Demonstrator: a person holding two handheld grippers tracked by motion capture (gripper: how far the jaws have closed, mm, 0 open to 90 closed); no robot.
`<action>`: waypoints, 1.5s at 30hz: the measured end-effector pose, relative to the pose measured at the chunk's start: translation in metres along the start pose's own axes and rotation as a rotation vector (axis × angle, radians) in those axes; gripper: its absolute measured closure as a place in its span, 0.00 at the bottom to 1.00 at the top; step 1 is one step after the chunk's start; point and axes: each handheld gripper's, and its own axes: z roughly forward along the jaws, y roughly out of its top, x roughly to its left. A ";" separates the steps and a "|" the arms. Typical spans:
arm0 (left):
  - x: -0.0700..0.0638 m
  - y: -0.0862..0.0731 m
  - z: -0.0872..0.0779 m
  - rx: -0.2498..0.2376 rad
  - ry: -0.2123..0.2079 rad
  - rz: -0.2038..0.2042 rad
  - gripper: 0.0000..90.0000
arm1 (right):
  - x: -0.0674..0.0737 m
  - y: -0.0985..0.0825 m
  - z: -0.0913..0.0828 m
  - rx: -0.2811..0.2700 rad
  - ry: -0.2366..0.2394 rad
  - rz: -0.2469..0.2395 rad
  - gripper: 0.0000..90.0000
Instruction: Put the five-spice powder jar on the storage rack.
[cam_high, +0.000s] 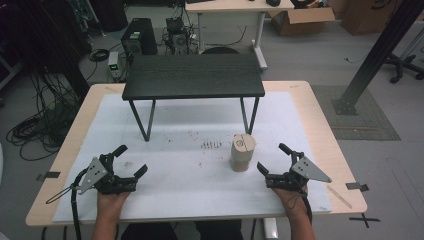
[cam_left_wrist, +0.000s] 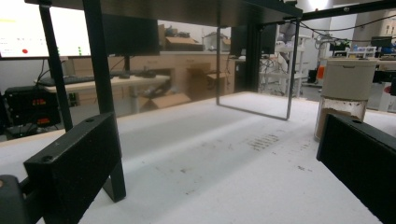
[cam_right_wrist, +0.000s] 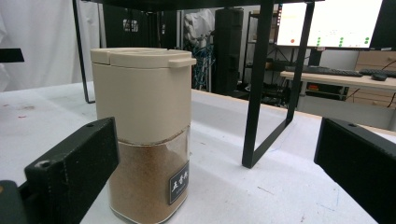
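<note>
2 grippers (cam_high: 131, 161) (cam_high: 271, 158) wide open, empty | white mat (cam_high: 190, 185) | jar (cam_high: 242, 152) upright

I see a light wooden counter (cam_high: 320, 125) with a white mat (cam_high: 190, 175) spread over most of its top, leaving bare wood along the edges. On the mat, toward the far side, a small black shelf (cam_high: 193, 76) stands on thin black legs. In front of it, right of centre, a beige spice jar (cam_high: 242, 152) stands upright; in the right gripper view I can see brown powder filling its clear lower part and a dark label. Just left of the jar, a patch of small dark specks (cam_high: 211, 145) marks the mat. A thin wooden stick (cam_high: 339, 196) lies on the bare wood at the near right corner.
</note>
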 end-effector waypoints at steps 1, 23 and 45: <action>0.000 0.000 0.000 0.000 0.001 0.001 0.00 | 0.000 0.000 0.000 0.001 0.000 0.000 0.00; 0.000 0.000 0.000 -0.002 0.004 0.001 0.00 | -0.001 0.000 0.000 0.000 0.004 0.006 0.00; 0.000 0.000 -0.001 -0.010 0.003 -0.002 0.00 | -0.007 0.016 0.008 -0.010 0.082 0.052 0.00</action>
